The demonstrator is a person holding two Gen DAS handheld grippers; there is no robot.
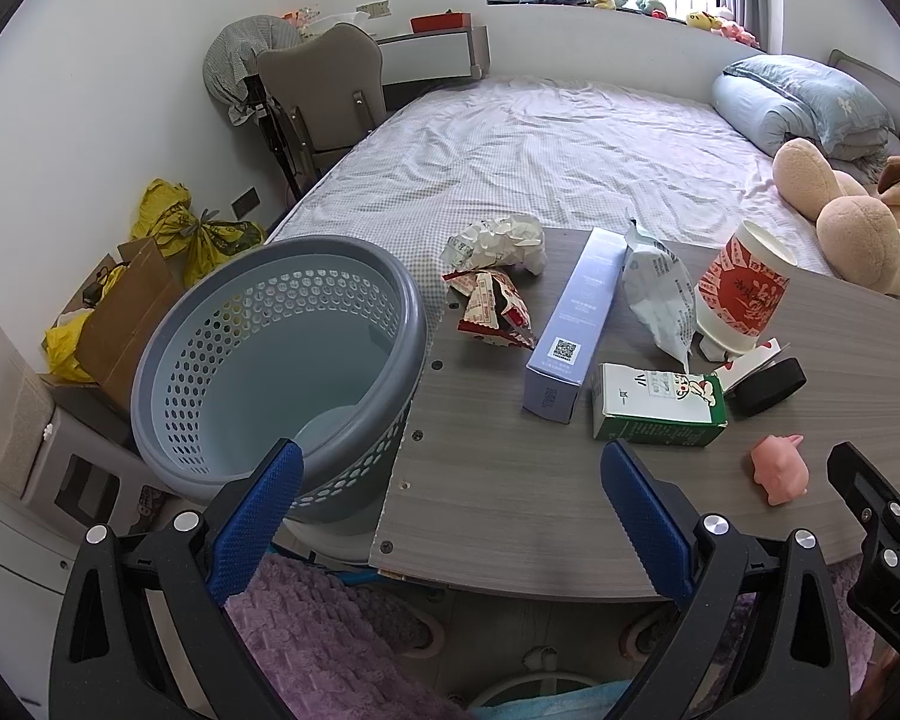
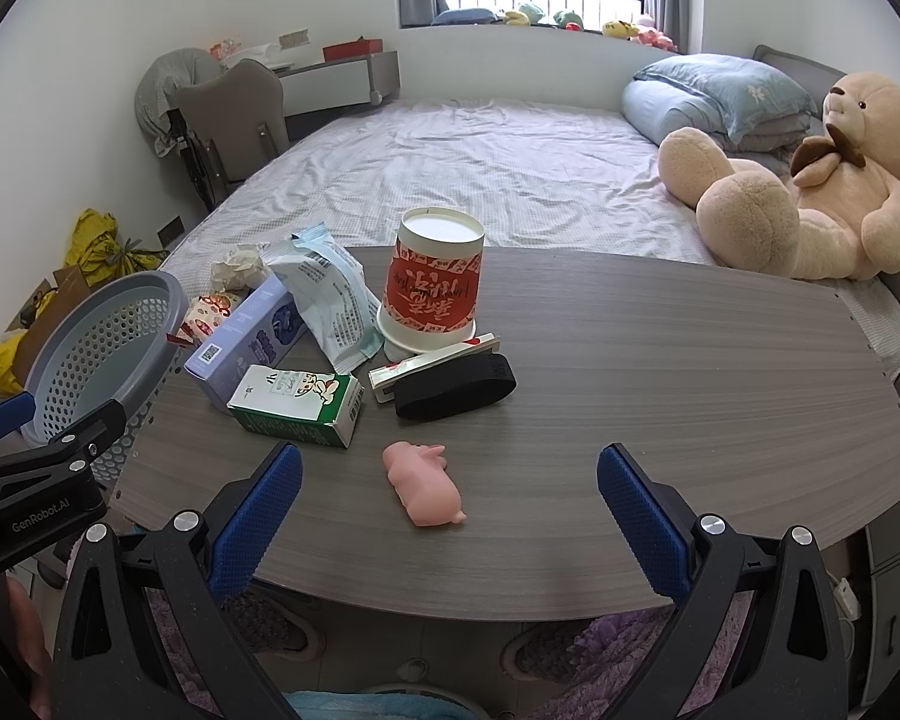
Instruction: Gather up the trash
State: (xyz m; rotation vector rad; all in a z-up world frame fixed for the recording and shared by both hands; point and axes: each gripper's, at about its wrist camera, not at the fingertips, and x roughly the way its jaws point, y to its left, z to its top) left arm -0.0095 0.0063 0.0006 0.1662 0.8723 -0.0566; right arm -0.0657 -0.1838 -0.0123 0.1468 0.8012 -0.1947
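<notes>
On the grey wood-grain table (image 2: 660, 372), the trash lies in a cluster ahead of both grippers, near the left edge. The left gripper (image 1: 450, 474) hangs over the near left corner with its fingers spread wide and nothing between them; its left finger overlaps the rim of the grey perforated basket (image 1: 222, 324), which stands just beside the table's left edge. The right gripper (image 2: 450, 477) is likewise spread apart and empty, held over the near table edge.

Positions relative to the right gripper:
- Pink toy pig (image 2: 425, 489): lying on its side, directly between and just ahead of the fingers.
- Green-and-white carton (image 2: 297, 402): lying flat, ahead and to the left.
- Lavender box (image 2: 240, 348): behind the carton, bearing a QR code.
- White-and-blue wrapper (image 2: 330, 306): resting against the box.
- Red-and-white paper cup (image 2: 432, 282): inverted, with printed characters upside down.
- Black band (image 2: 456, 387): just ahead of the pig.
- Crumpled paper (image 1: 498, 240) and red-and-white snack wrapper (image 1: 492, 309): farthest left.

Legible writing: "GenRobot.AI" on the left gripper body, seen in the right wrist view.
</notes>
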